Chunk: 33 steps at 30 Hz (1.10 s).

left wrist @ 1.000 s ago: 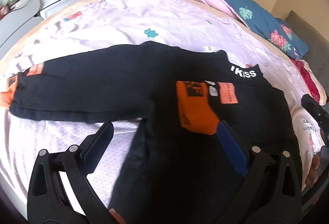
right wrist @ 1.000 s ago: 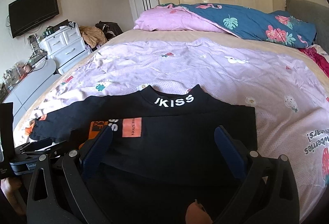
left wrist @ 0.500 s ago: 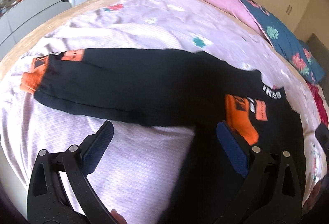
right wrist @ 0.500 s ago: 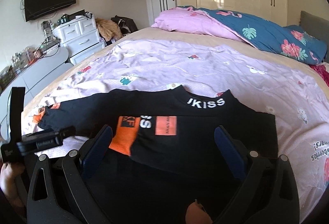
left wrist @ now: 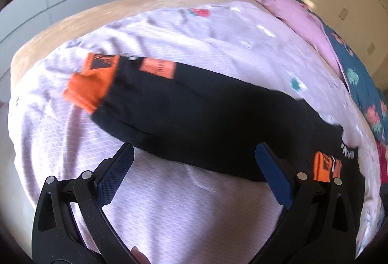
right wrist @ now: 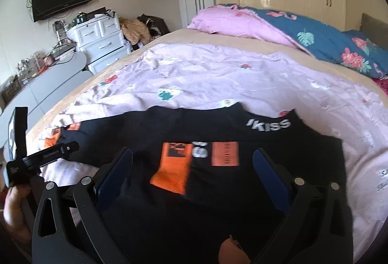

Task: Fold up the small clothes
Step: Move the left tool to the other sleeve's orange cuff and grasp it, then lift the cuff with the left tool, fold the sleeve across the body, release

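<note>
Both wrist views low over the bed (left wrist: 169, 215); sharing sweater (right wrist: 218, 191) (close).

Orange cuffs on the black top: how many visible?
2. One cuff lies folded across the chest; the other cuff ends the sleeve stretched out left.

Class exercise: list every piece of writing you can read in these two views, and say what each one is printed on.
"KISS": white letters on the black top's collar, after a partly hidden mark.
Orange patch on the chest: print too small to read.
White characters beside it: partly covered, unreadable.
Bedsheet print at the right edge: cut off, unreadable.
</note>
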Each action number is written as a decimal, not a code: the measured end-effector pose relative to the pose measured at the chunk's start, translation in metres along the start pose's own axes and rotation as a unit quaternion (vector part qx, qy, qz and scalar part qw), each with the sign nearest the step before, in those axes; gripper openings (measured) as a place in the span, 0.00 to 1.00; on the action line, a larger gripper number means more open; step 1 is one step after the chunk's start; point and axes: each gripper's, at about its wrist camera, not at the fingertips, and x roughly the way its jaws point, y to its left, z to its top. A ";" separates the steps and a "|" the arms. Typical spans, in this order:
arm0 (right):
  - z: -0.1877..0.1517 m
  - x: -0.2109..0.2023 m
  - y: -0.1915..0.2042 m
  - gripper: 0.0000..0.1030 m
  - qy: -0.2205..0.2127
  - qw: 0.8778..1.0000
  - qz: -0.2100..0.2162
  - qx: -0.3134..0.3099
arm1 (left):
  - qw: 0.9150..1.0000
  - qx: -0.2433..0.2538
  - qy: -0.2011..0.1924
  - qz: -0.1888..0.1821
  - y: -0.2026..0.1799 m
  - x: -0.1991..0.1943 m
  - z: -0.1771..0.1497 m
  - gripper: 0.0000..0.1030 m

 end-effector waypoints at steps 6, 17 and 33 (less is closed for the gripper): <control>0.005 0.017 0.040 0.96 0.017 0.999 0.010 -0.041 | 1.000 -0.031 0.001 0.007 0.024 0.003 0.007 0.91; 0.003 0.041 0.095 0.96 0.048 0.994 0.041 -0.084 | 0.996 -0.088 0.005 0.006 0.062 0.015 0.019 0.91; -0.011 0.055 0.112 0.96 0.069 0.992 0.041 -0.097 | 0.983 -0.176 -0.046 -0.036 0.099 0.026 0.038 0.21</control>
